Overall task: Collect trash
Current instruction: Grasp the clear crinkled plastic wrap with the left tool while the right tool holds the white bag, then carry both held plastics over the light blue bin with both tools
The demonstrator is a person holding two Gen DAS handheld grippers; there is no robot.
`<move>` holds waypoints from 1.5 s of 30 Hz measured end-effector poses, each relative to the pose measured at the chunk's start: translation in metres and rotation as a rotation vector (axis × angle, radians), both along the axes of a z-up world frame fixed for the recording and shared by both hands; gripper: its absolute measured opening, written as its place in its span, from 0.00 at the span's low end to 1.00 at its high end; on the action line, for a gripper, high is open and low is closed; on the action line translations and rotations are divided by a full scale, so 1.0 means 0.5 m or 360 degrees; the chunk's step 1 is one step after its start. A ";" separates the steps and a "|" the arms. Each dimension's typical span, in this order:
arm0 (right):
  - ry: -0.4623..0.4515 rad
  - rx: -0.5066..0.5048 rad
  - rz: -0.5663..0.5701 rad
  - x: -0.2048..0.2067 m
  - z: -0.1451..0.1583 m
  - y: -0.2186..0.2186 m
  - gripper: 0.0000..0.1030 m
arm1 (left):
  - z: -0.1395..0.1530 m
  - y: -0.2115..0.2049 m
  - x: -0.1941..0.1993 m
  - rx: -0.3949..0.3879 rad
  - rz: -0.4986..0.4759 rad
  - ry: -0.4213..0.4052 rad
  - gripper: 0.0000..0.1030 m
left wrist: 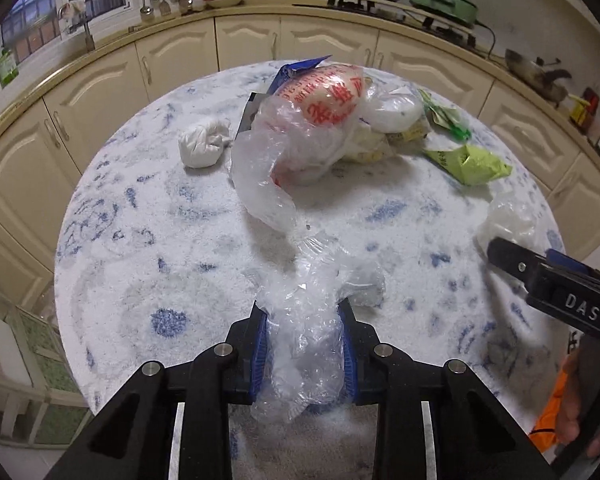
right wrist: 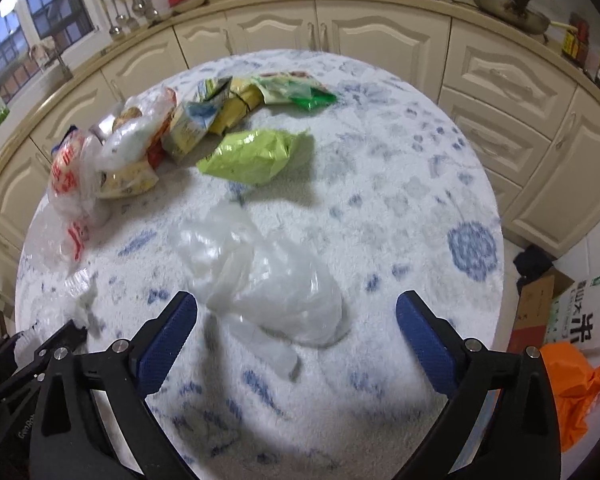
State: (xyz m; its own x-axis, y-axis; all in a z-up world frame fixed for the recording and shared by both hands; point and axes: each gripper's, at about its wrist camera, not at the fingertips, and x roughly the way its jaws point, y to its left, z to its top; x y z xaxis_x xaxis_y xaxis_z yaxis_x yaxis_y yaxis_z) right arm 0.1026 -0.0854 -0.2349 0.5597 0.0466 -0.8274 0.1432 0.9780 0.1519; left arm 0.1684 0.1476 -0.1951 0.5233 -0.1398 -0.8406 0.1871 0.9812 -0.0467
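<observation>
Left wrist view: the left gripper is clamped on a crumpled clear plastic wrap just above the round table. Right wrist view: the right gripper is spread wide, nothing pinched, with a whitish plastic bag lying on the table between its fingers.

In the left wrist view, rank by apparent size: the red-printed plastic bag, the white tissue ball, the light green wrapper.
1. red-printed plastic bag, clearly largest.
2. light green wrapper and white tissue ball look about alike; fisheye stretch near the edge makes ranking them unsure.
</observation>
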 end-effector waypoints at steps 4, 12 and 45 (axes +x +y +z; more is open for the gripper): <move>-0.0016 -0.0050 0.0100 0.021 -0.003 0.028 0.64 | 0.000 0.003 0.007 -0.0021 0.0007 0.0015 0.25; -0.0209 -0.0044 0.0125 -0.020 0.061 0.027 0.54 | 0.025 0.013 0.011 -0.0056 -0.0008 0.0021 0.25; -0.0278 -0.0074 -0.0622 -0.176 0.091 -0.381 0.54 | 0.056 -0.476 0.049 -0.0097 -0.0816 -0.0062 0.25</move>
